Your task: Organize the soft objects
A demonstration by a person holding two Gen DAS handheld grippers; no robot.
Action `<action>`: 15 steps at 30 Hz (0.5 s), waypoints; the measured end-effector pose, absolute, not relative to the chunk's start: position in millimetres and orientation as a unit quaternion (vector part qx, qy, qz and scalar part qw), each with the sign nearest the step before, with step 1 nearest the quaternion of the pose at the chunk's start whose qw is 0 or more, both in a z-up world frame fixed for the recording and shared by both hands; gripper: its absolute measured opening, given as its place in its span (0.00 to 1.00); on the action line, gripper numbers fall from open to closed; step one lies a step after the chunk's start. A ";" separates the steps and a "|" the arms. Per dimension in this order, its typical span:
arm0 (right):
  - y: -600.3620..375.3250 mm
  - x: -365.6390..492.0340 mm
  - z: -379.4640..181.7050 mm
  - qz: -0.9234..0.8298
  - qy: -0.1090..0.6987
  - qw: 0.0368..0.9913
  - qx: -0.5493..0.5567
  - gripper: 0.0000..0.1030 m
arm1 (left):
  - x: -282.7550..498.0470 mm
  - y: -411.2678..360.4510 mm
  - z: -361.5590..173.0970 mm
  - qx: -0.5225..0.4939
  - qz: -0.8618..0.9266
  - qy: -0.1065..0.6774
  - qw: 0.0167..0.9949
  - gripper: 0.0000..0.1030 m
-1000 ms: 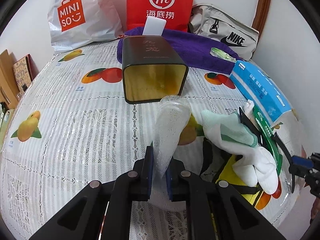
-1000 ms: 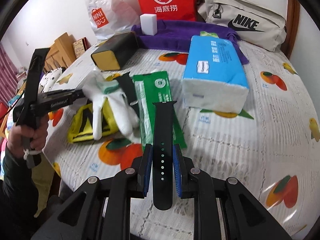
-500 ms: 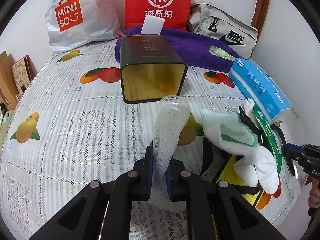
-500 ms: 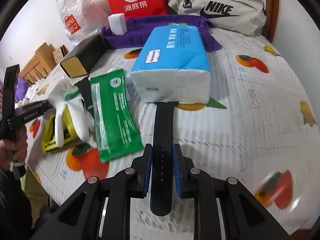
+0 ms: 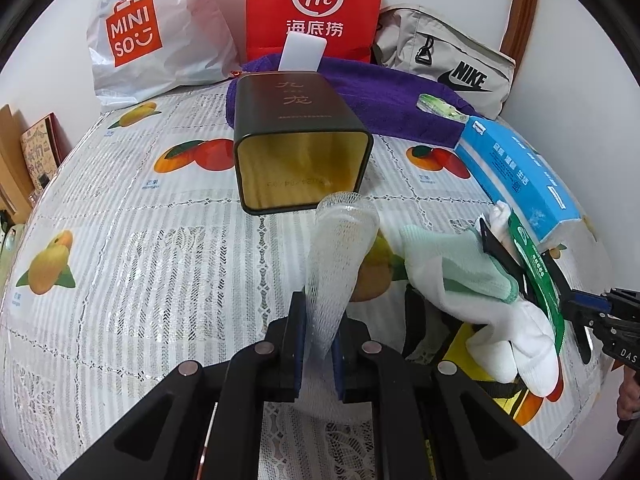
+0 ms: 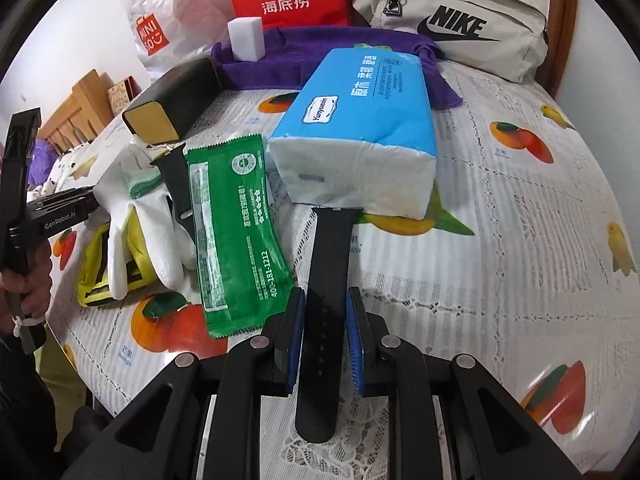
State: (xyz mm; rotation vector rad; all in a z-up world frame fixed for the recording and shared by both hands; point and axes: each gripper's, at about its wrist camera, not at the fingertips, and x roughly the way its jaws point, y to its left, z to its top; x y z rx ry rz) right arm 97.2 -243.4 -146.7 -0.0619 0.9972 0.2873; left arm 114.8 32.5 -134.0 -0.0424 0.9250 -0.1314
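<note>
My left gripper (image 5: 318,340) is shut on a white foam net sleeve (image 5: 340,256) that sticks up and forward from the pads. Just beyond it a dark tin (image 5: 300,160) lies on its side, its golden open mouth facing me. My right gripper (image 6: 323,336) is shut on a black watch strap (image 6: 330,264), whose far tip reaches the front of the blue tissue pack (image 6: 360,120). White gloves (image 6: 136,216), a second black strap (image 6: 176,184) and a green wipe packet (image 6: 236,232) lie left of it.
A purple towel (image 5: 380,96) with a white sponge block (image 6: 246,38) lies at the back, before a red bag (image 5: 316,4), a white bag (image 5: 152,32) and a beige pouch (image 6: 460,20). A yellow item (image 6: 92,276) sits under the gloves. The table edge runs close on the left in the right wrist view.
My right gripper has carried the black strap away from the green packet until its tip meets the tissue pack. The left gripper and its net sleeve have stayed put.
</note>
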 end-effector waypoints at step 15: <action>-242.2 96.7 -145.1 0.126 0.464 0.876 -0.039 0.19 | 113.0 36.7 -131.3 -0.033 -0.063 0.445 0.893 0.08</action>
